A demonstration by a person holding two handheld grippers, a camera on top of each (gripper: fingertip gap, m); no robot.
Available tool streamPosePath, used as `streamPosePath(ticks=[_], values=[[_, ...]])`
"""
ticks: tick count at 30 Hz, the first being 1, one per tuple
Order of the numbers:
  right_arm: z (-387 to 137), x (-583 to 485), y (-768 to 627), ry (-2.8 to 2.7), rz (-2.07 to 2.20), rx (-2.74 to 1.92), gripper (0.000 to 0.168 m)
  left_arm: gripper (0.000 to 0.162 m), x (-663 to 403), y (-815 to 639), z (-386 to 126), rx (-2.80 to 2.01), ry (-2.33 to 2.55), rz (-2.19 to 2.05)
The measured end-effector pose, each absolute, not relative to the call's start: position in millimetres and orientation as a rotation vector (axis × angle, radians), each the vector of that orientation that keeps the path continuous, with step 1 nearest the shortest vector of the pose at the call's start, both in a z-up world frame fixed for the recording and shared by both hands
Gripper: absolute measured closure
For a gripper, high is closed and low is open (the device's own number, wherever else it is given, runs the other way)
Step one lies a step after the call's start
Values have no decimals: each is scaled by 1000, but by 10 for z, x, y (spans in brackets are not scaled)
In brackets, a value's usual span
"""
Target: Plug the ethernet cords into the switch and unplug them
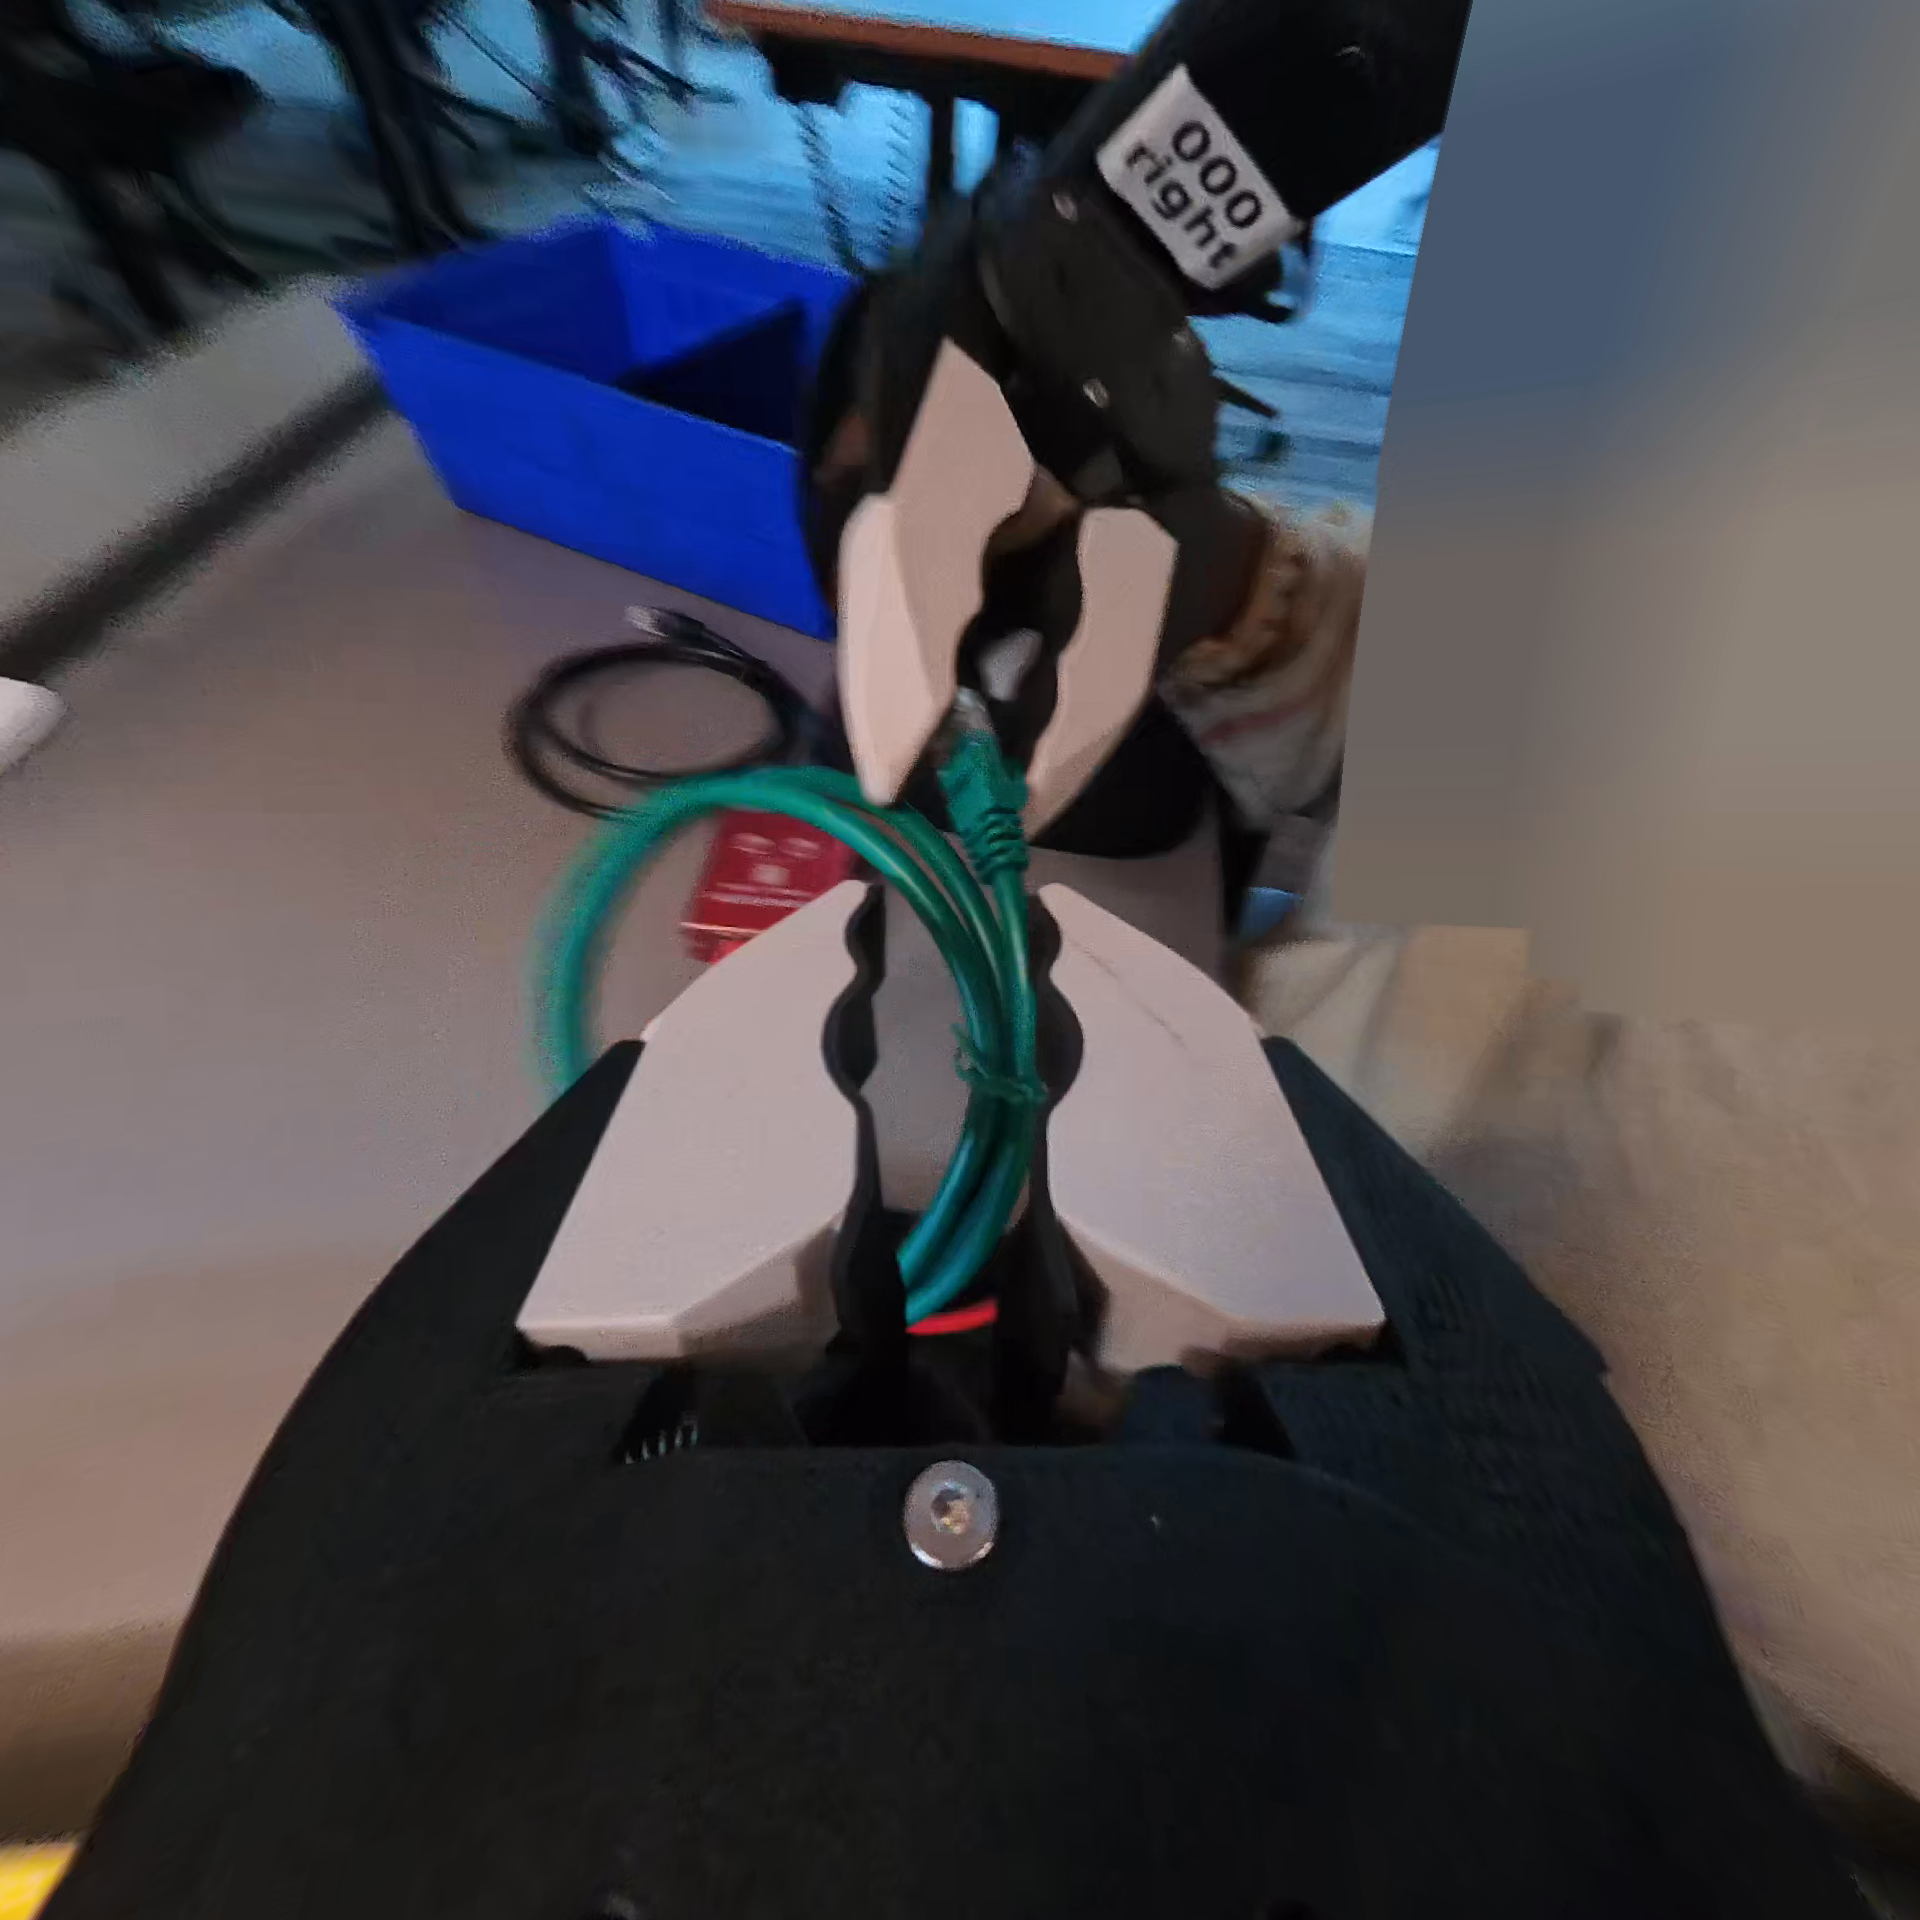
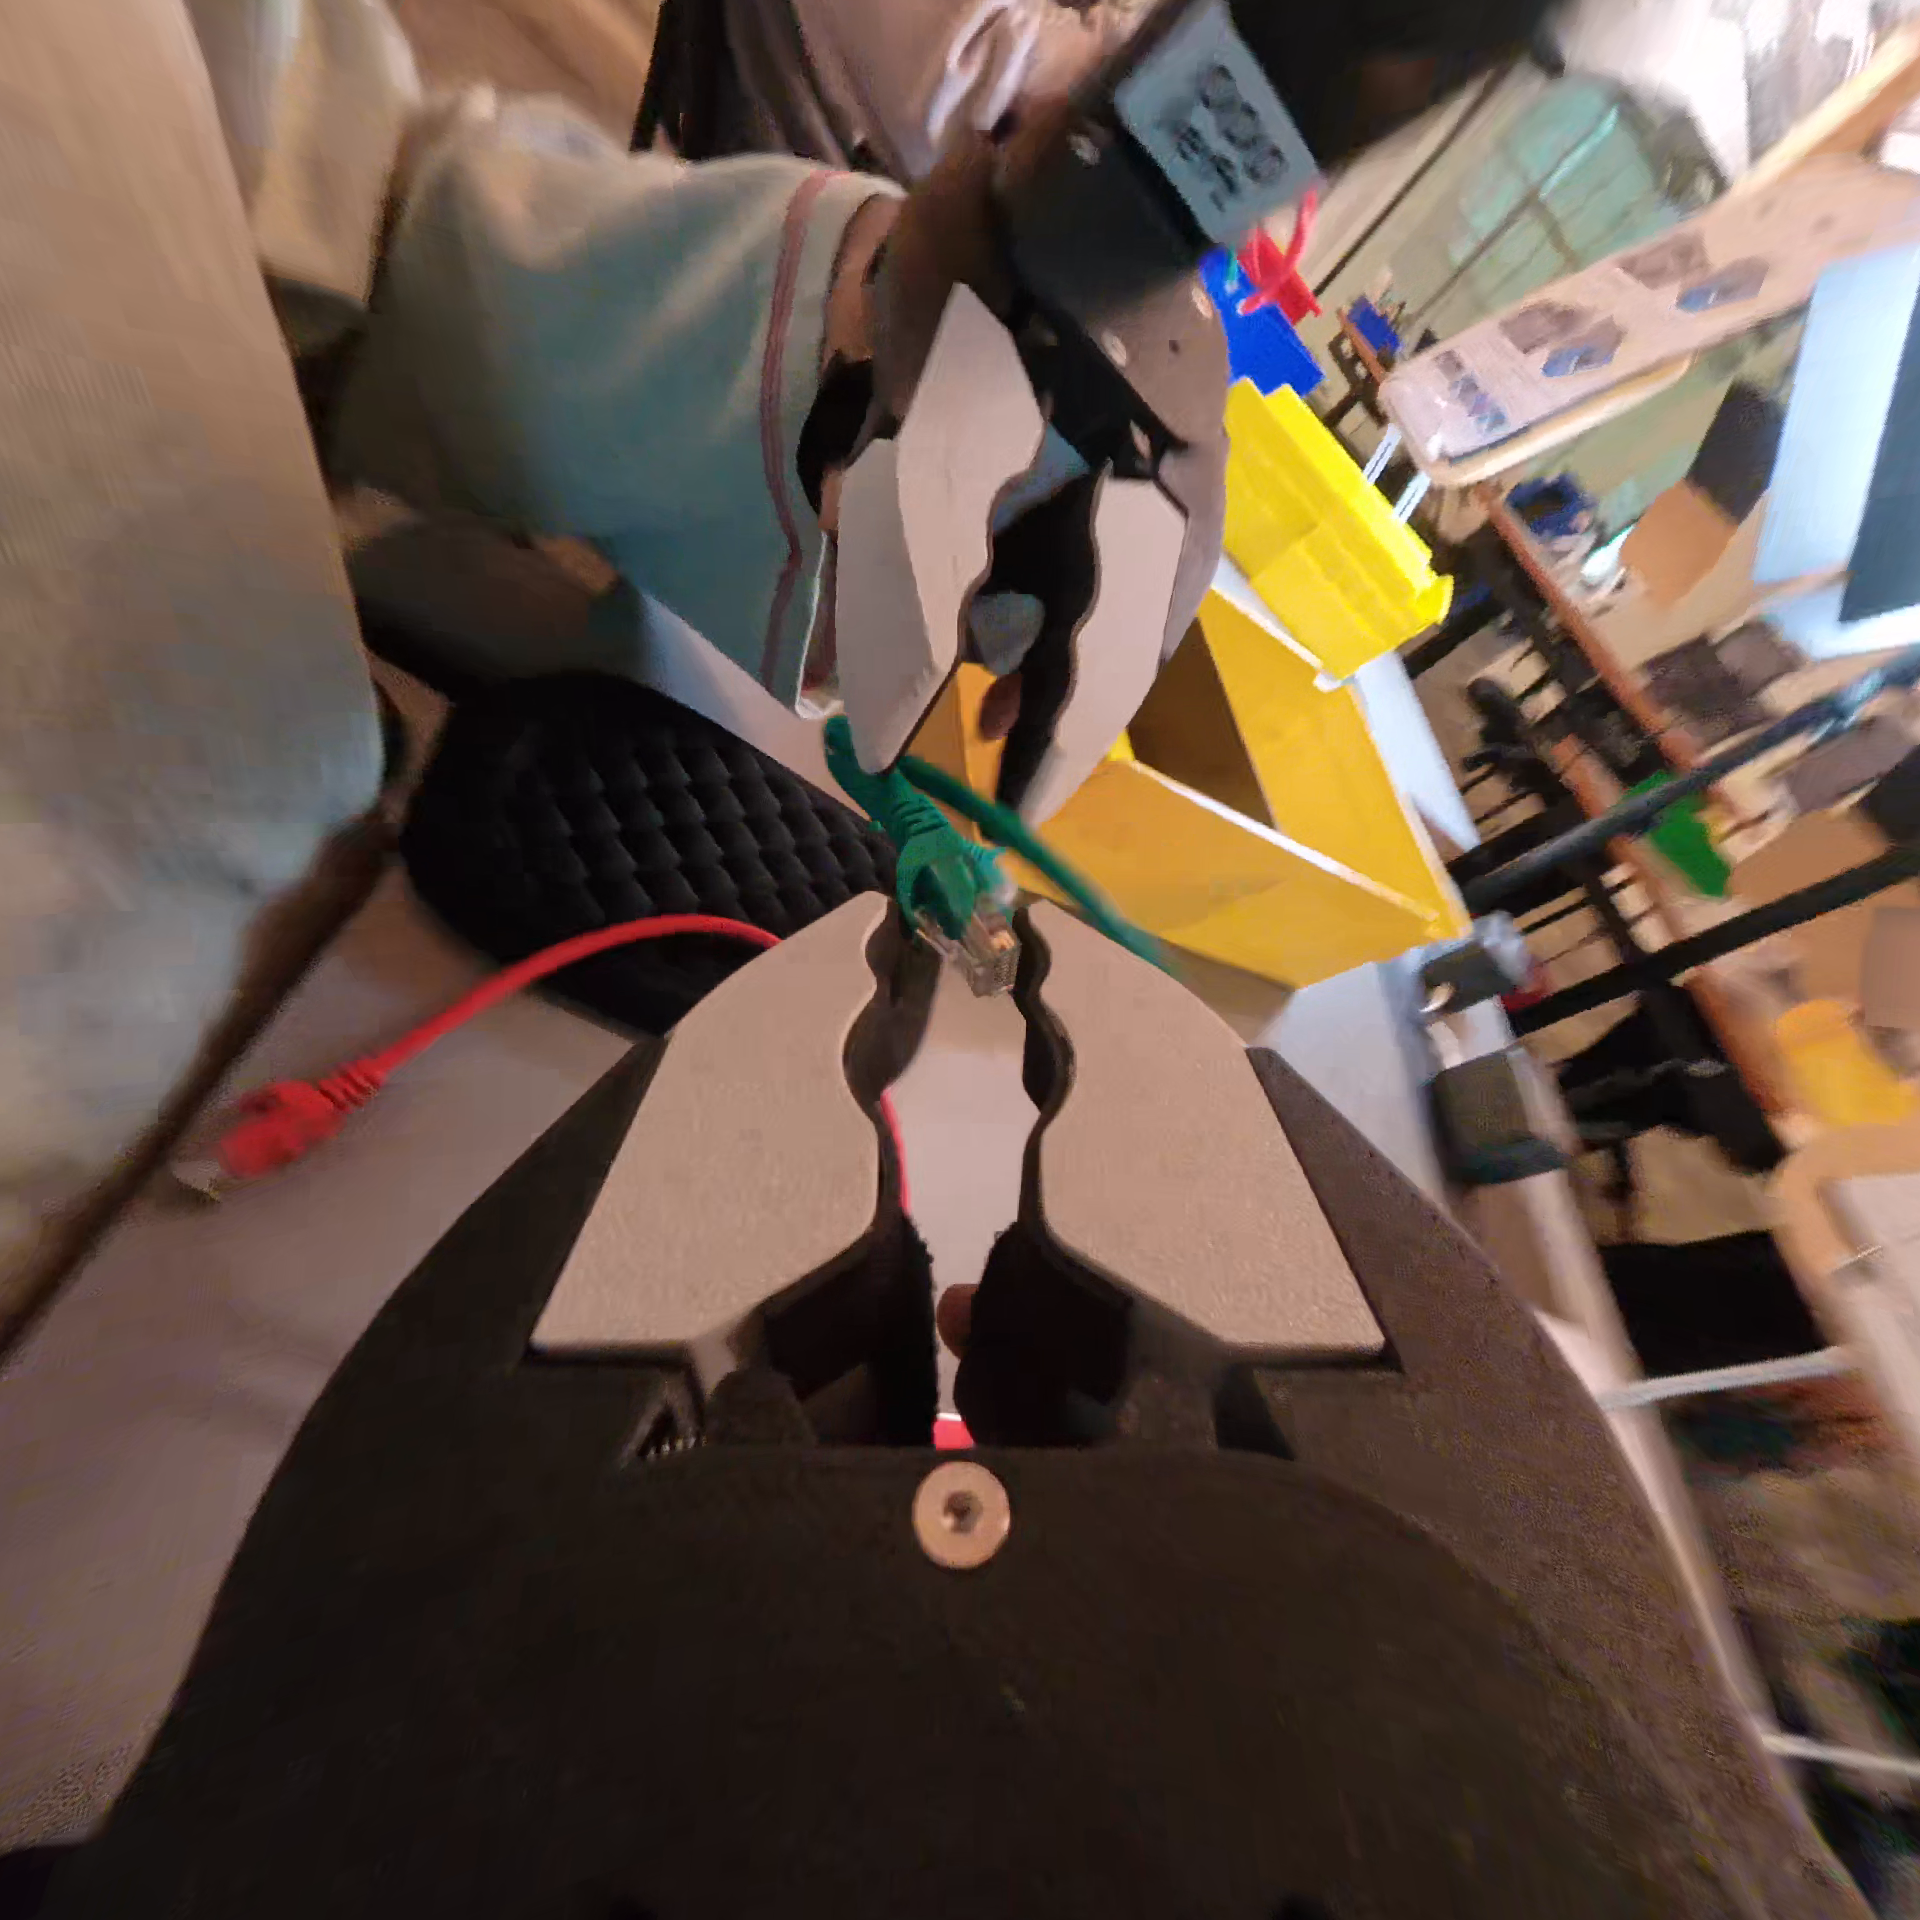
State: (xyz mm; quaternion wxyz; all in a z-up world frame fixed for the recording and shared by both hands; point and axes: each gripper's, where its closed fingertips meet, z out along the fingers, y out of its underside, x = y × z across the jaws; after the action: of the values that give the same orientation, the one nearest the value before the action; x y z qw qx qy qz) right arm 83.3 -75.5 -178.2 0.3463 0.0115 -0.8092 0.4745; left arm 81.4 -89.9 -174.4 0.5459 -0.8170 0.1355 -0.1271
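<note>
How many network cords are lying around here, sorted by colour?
Green cord: 1, a tied coil passing between both grippers' fingers
Black cord: 1, coiled on the table
Red cord: 1, lying on the table
Total: 3

Green cord [image 1: 977, 997]: loop's far side smeared by motion blur, lower end hidden between the left gripper [image 1: 951, 904] fingers. Red cord [image 2: 499, 987] passes behind the right gripper [image 2: 951, 925] (only slivers show). Background furniture blurred, unreadable.
</note>
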Motion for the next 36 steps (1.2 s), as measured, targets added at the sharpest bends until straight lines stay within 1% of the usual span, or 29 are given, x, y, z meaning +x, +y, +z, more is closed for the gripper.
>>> streamPosePath(ticks=[2,3,5,8,11,16,17,18,23,28,36], values=[[-1809,784,-661,-2153,1368,-195,150,112,582,-867,-1549,-1822,321,10],[-1826,755,-612,-2175,1466,-339,153,107,525,-876,-1407,-1732,353,174],[-1815,702,-543,-2151,1735,-629,154,106,533,-886,-1245,-1608,437,426],[-1795,709,-495,-2081,2049,-797,153,107,599,-752,-1548,-1709,558,549],[-1795,687,-431,-2037,2198,-908,153,116,626,-605,-1766,-1740,586,522],[-1797,729,-485,-2020,2376,-1055,154,137,638,-472,-1791,-1710,625,547],[-1808,728,-494,-2010,2401,-1083,154,148,661,-470,-1790,-1702,637,540],[-1805,732,-497,-1993,2436,-1097,154,152,670,-472,-1785,-1694,634,531],[-1749,780,-498,-1914,2560,-1087,154,156,659,-547,-1814,-1738,566,401],[-1753,814,-516,-1947,2511,-1059,154,155,670,-603,-1831,-1759,598,427],[-1635,792,-403,-1848,2526,-1026,155,154,623,-620,-1772,-1752,530,396]])
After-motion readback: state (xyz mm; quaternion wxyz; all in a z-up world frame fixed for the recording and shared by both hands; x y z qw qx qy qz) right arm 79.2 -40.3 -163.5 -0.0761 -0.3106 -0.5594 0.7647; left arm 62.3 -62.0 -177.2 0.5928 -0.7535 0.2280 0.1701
